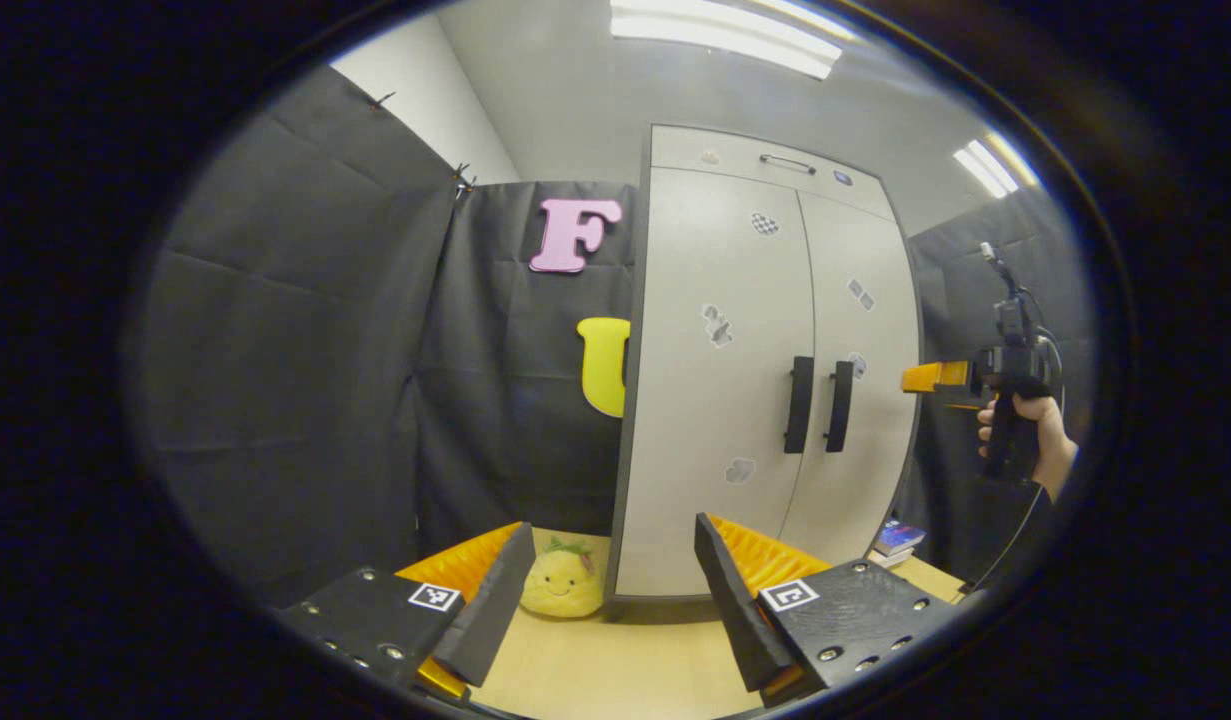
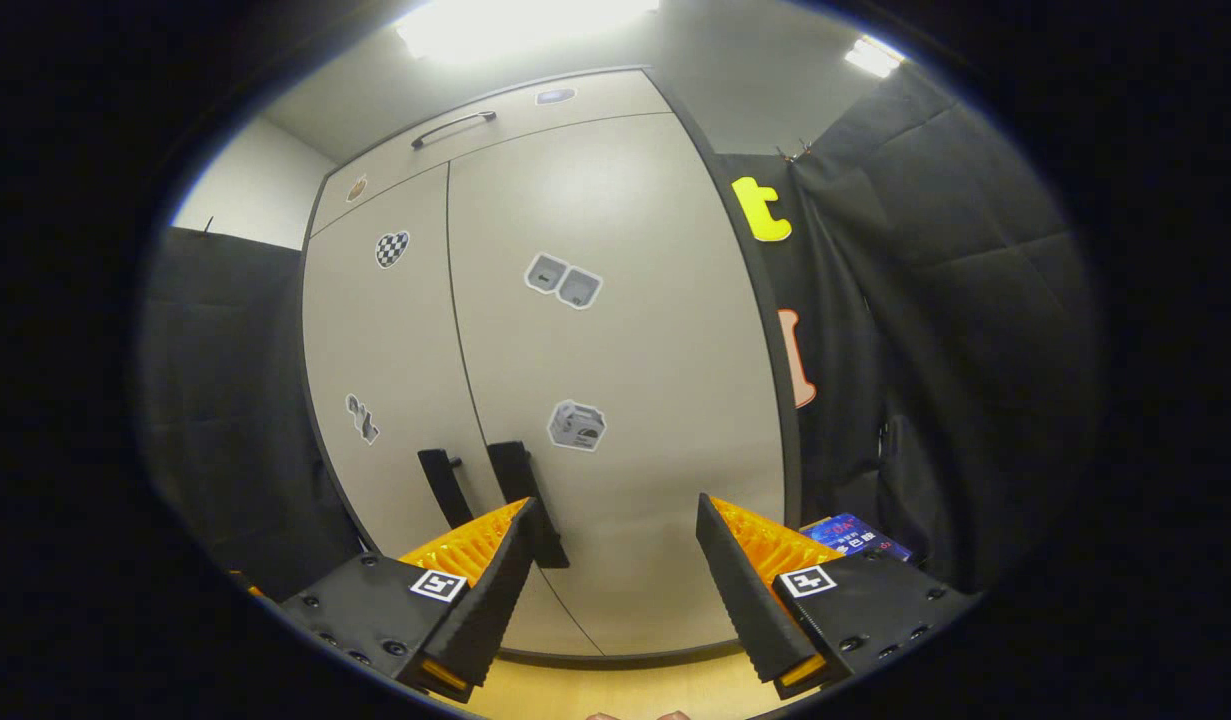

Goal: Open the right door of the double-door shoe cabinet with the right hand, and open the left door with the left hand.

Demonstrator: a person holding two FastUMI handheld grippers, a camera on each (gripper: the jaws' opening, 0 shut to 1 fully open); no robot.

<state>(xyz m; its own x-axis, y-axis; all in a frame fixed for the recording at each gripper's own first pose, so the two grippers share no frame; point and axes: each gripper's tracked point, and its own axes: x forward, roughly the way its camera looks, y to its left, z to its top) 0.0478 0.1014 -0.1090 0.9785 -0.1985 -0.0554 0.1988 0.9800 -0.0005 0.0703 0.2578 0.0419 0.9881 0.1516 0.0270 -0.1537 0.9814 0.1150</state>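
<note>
Right gripper view: the shoe cabinet [image 2: 595,350] is seen shut on the surface [image 2: 625,690], the right claw [image 2: 615,580] held wide before its right door handle [image 2: 525,500]; rigid, light-swinging doors are judged best gripped at these handles; the left claw [image 1: 610,600] is likewise spread wide.

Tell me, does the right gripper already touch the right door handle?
Apart. In the left gripper view, the right gripper hangs to the side of the cabinet, with clear space between it and the right door handle.

Recording booth: black cloth walls [image 1: 295,330], ceiling strip lights [image 1: 725,35].
</note>
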